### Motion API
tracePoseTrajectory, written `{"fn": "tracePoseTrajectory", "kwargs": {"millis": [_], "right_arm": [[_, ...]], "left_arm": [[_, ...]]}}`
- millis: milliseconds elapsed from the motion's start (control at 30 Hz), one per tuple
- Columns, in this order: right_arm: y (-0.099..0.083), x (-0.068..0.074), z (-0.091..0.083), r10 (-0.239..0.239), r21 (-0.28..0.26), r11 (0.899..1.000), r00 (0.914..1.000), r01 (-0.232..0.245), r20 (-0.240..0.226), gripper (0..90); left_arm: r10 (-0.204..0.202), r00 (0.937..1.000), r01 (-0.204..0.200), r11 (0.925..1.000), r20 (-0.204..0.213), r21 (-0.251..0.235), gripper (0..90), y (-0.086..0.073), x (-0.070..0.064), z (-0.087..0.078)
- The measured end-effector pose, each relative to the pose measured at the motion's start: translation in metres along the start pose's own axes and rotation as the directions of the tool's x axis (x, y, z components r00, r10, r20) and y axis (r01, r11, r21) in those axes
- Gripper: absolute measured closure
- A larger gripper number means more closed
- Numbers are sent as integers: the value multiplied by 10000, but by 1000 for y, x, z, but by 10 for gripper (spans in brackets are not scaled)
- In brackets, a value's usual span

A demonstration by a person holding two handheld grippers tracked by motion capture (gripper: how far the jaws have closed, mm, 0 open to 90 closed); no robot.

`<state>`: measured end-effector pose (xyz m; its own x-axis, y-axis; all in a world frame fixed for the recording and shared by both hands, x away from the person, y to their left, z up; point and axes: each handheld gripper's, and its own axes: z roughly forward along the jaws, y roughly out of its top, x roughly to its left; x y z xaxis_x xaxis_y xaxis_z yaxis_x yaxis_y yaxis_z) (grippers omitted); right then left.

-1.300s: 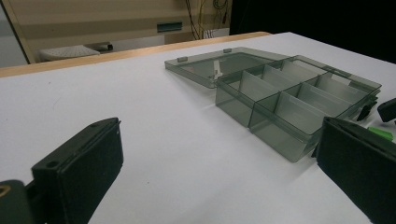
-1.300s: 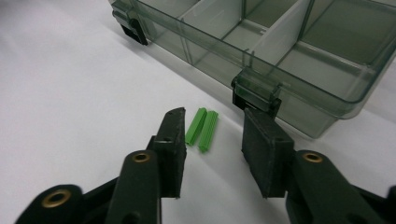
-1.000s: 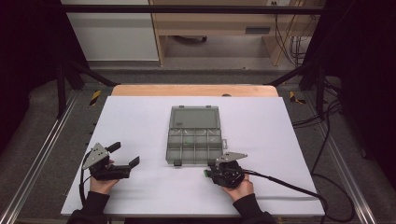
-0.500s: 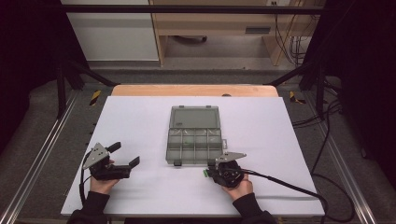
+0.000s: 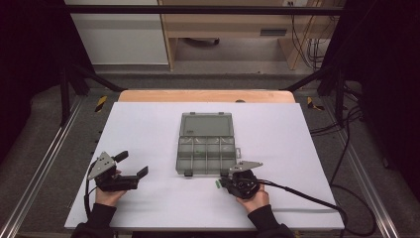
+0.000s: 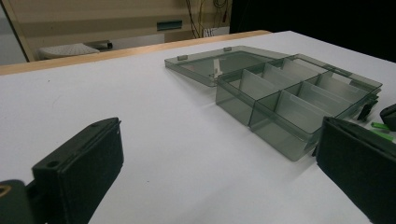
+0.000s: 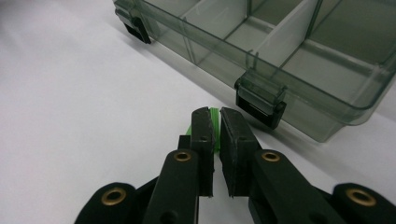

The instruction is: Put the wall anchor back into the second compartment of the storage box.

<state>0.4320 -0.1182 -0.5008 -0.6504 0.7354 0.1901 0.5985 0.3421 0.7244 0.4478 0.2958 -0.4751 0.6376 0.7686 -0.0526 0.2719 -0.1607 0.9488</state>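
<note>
An open box [image 5: 205, 154] of clear grey plastic, split into compartments, lies mid-table with its lid [image 5: 205, 124] laid flat behind it. My right gripper [image 5: 221, 183] rests just in front of the box's right front corner. In the right gripper view its jaws [image 7: 215, 119] are shut on a small thin green piece [image 7: 215, 122], close to a black latch [image 7: 260, 101] on the box [image 7: 280, 46]. My left gripper [image 5: 132, 163] lies at the table's front left, open and holding nothing. In the left gripper view the wide-apart jaws [image 6: 219, 186] frame the box [image 6: 299, 100].
The white table top [image 5: 148, 124] stretches around the box, with a wooden strip [image 5: 205, 95] at its far edge. A black cable [image 5: 307, 196] trails right from my right gripper. Metal rails [image 5: 44, 163] run along both sides.
</note>
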Motion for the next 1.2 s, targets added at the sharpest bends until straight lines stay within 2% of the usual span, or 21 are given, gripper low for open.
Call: {"fn": "tracePoseTrajectory", "kwargs": {"millis": [367, 633, 833, 1033, 1200], "right_arm": [[8, 1, -22, -144, -601, 9981, 9998, 151, 131, 843], [23, 2, -36, -277, -1139, 9930, 9989, 319, 384, 842], [36, 7, -38, -538, -1266, 9901, 9968, 610, 592, 843], [57, 8, -40, -493, -1716, 9834, 9972, 583, 562, 843], [74, 11, -34, -572, -1767, 9819, 9962, 680, 652, 843]], "left_arm": [[9, 10000, -9, 10000, -4, 5, 4, 0, 0, 0], [19, 10000, -19, 10000, -20, 0, 4, 0, 0, 0], [3, 10000, -3, 10000, -19, -10, 4, 0, 0, 0], [25, 10000, -25, 10000, -18, 1, 4, 0, 0, 0], [26, 10000, -26, 10000, -7, -5, 4, 0, 0, 0]]}}
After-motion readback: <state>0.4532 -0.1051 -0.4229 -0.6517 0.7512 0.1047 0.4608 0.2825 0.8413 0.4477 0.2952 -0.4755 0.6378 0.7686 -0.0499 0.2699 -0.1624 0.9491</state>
